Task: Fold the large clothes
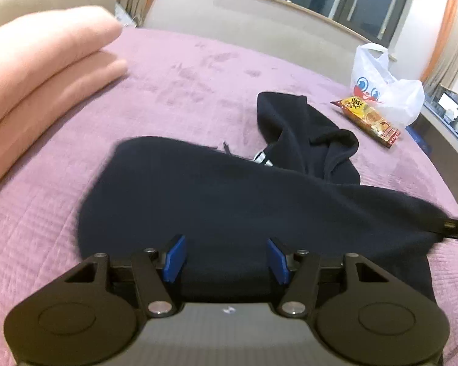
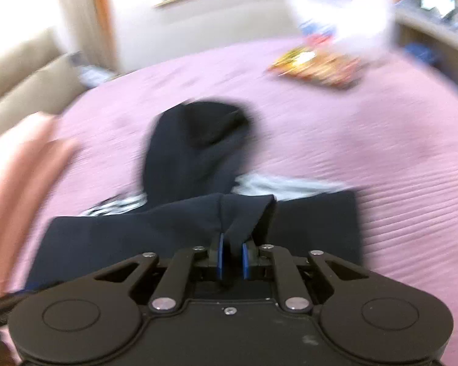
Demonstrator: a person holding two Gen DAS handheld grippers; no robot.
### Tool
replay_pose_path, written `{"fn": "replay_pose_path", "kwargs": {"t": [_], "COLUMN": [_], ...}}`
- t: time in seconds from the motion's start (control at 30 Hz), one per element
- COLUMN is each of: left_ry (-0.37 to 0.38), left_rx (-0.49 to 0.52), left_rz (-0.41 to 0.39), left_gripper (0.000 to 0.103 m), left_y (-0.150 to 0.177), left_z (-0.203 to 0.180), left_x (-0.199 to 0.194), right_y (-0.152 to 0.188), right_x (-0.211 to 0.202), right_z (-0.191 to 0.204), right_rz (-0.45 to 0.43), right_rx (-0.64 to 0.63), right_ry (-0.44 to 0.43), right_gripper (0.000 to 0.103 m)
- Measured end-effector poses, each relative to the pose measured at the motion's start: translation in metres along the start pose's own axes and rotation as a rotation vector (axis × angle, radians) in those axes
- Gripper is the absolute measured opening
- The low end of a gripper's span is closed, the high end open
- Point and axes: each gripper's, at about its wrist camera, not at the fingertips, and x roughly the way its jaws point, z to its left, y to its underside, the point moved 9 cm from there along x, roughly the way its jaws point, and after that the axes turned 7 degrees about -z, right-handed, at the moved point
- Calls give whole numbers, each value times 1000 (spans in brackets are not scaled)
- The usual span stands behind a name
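Right jaws pinch black hoodie (image 2: 198, 222); left jaws spread above it.

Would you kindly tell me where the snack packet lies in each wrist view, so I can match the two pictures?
Left wrist: the snack packet lies right of centre, upper half, on the purple bedspread.
Right wrist: the snack packet shows blurred, upper right.
Shared landmark: the white plastic bag just behind it.

Hoodie (image 1: 229, 195) on bed (image 1: 183, 85), snack packet (image 1: 366, 119) behind
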Motion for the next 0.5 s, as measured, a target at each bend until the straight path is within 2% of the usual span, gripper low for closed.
{"fn": "replay_pose_path", "kwargs": {"t": [0.03, 0.07, 0.1, 0.13, 0.17, 0.23, 0.27, 0.33, 0.43, 0.47, 0.5], "left_ry": [-6, -17, -32, -55, -71, -89, -80, -16, 42, 59, 57], "left_rx": [15, 32, 45, 58, 66, 67, 59, 54, 82, 90, 99], "left_rz": [1, 7, 21, 46, 74, 113, 106, 56, 21, 29, 47], "left_gripper": [60, 61, 61, 60, 58, 54, 54, 54, 54, 54, 49], "left_y": [-2, -2, 0, 4, 9, 14, 11, 0, -11, -11, -9], "left_z": [-1, -2, -1, 1, 3, 5, 4, -5, -23, -28, -31], "left_x": [5, 13, 22, 33, 44, 57, 56, 46, 41, 44, 50], "right_y": [-1, 1, 8, 22, 38, 50, 46, 29, 13, 15, 19], "right_x": [-5, -4, 2, 15, 28, 38, 35, 23, 12, 13, 22], "right_z": [-14, -27, -37, -47, -55, -68, -72, -69, -52, -46, -42], "right_rz": [-15, -8, 28, 103, 178, 213, 191, 113, 24, 22, 50], "right_rx": [-13, -28, -37, -48, -61, -80, -74, -55, -79, -96, -120], "right_ry": [56, 106, 136, 161, 174, 214, 215, 186, 154, 160, 177], "right_gripper": [17, 26, 33, 53, 55, 52, 52, 52, 51, 38, 25]}}
